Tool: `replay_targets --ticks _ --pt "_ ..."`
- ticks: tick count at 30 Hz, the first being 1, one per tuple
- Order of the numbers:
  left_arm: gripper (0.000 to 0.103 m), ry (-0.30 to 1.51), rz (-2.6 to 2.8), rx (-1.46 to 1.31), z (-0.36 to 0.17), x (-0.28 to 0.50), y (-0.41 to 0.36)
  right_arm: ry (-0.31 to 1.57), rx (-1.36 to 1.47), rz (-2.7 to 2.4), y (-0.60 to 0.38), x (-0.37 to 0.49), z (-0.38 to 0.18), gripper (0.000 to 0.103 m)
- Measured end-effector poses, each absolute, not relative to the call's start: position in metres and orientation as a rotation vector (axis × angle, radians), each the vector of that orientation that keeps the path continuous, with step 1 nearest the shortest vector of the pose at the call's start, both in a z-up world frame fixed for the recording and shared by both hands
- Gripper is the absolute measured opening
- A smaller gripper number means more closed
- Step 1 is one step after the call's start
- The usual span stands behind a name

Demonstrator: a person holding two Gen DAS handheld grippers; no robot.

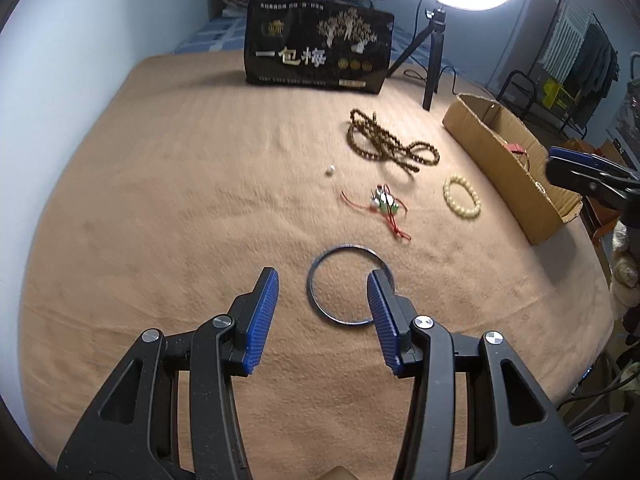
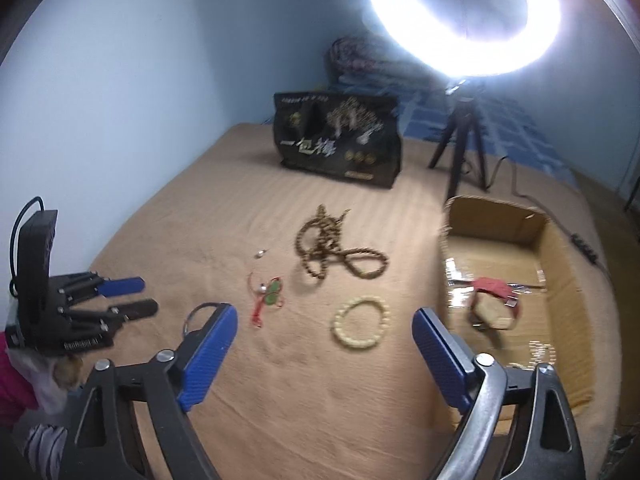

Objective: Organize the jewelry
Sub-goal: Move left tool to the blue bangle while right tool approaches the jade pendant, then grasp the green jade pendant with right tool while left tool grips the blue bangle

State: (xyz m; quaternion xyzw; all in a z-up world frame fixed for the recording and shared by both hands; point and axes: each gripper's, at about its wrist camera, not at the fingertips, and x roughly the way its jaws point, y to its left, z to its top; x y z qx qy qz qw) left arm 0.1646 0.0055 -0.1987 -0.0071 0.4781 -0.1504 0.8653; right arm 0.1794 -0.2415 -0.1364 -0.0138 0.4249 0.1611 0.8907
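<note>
My left gripper [image 1: 322, 276] is open low over a thin dark bangle [image 1: 320, 258] that lies flat on the tan blanket; its right finger [image 1: 382, 312] covers the bangle's right side. In the right wrist view my right gripper [image 2: 324, 316] stands open, and a cream bead bracelet [image 2: 338, 326] lies on the blanket just beyond its tips, untouched. Farther off lie a brown bead necklace [image 2: 332, 256], a red cord with green beads [image 2: 270, 296] and one small pale bead [image 1: 330, 170]. The left gripper [image 2: 150, 296] shows at that view's left edge.
An open cardboard box [image 2: 500, 220] at the right holds a red-and-tan piece [image 2: 492, 300] and a pale bead chain [image 2: 542, 350]. A black printed bag [image 1: 320, 56] and a ring light on a tripod [image 1: 434, 60] stand at the back. The wall runs along the left.
</note>
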Motion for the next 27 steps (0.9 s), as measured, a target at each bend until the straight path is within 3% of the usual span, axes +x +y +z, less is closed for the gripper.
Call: replay_targets --ticks 14,21,22,24,27 --pt "0.047 1.063 -0.333 -0.028 -0.242 0.183 0.004 1.027 -0.061 0.458 -0.173 0.227 -0.208 0.049" --pt "0.046 1.011 -0.352 0.007 -0.242 0.178 -0.002 1.067 -0.070 0.472 -0.155 0.245 -0.233 0.044" --pt "0.050 1.006 -0.358 0.010 -0.241 0.176 -0.004 1.071 -0.070 0.473 -0.154 0.246 -0.236 0.044" --pt "0.072 0.995 -0.374 0.010 -0.239 0.173 -0.007 1.077 -0.072 0.473 -0.154 0.248 -0.239 0.044" --pt "0.078 0.976 -0.388 0.041 -0.239 0.169 -0.014 1.082 -0.075 0.469 -0.154 0.250 -0.242 0.044"
